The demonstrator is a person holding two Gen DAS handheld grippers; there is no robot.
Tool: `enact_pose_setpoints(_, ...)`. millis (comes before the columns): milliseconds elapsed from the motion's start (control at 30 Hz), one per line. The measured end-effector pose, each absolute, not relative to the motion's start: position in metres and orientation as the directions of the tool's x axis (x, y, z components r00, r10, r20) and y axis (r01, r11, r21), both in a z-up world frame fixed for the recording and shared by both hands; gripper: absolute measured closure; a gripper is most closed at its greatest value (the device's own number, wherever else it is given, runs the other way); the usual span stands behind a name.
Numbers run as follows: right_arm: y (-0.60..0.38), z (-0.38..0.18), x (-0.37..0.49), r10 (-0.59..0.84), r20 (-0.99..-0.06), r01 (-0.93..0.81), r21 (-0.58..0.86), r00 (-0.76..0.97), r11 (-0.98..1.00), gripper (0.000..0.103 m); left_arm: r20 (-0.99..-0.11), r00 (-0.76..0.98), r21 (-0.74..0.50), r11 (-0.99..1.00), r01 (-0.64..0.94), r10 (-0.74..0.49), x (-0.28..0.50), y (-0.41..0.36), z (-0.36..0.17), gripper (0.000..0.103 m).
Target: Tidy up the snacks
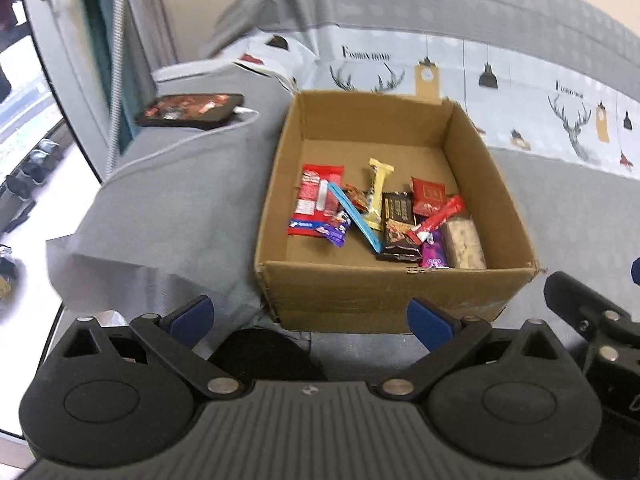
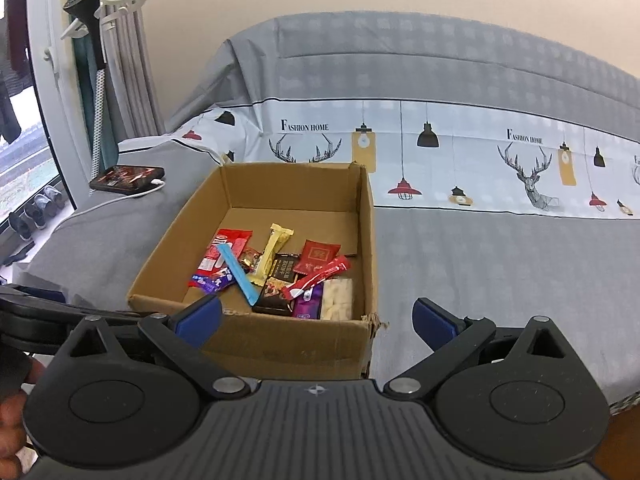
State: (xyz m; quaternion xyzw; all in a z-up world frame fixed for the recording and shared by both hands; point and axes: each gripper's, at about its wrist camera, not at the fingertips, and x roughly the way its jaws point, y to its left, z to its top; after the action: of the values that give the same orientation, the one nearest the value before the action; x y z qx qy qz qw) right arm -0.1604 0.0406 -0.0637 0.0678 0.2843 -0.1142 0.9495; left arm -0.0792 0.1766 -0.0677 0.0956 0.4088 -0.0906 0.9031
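A: Where are the snacks?

B: All in the box (image 1: 394,288), an open carton on a grey bed (image 2: 480,264). They lie heaped on its floor toward the near wall, from about 9 o'clock round to 4 o'clock of the box floor. The far half of the floor is bare cardboard.

A: Which ones can you pick out?

B: At 9 o'clock a red pack (image 1: 318,204), with a blue stick (image 1: 356,216) slanting across just beside it. A yellow bar (image 1: 378,194) points toward 12. A dark bar (image 1: 398,220) sits mid-heap, a red sachet (image 1: 428,196) at its 1 o'clock, and a red stick (image 1: 438,220) lies over the dark bar's right end. At 4 o'clock a pale block (image 1: 464,244) rests against the right wall, a purple pack (image 1: 434,254) touching its left side.

A: And the claws?

B: The left gripper (image 1: 310,318) is spread wide with nothing between its blue pads (image 1: 192,316), held at 6 o'clock of the box, short of its near wall. The right gripper (image 2: 316,318) is likewise wide apart and empty, also at the near wall, toward the box's right corner.

A: Anything else?

B: A phone (image 2: 128,179) on a white cable lies at 10 o'clock of the box, well apart. A deer-print sheet (image 2: 460,152) runs behind at 12.
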Motion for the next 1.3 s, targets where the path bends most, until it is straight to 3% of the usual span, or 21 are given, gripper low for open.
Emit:
enact_pose_setpoints(167,0.049,-0.057,-0.174,-0.178,-0.532,0.240,0.049,0.828,0.969,0.001,-0.708,0.701,0.115,0.965,0.237,-0.088,-0.102,0.182,-0.050,0.000)
enact_pose_setpoints(1300,0.048,-0.051,-0.195,-0.178,-0.511,0.246,0.068,0.841,0.967,0.001,-0.685,0.725,0.147,0.961,0.233,-0.071,-0.128,0.186,-0.044,0.000)
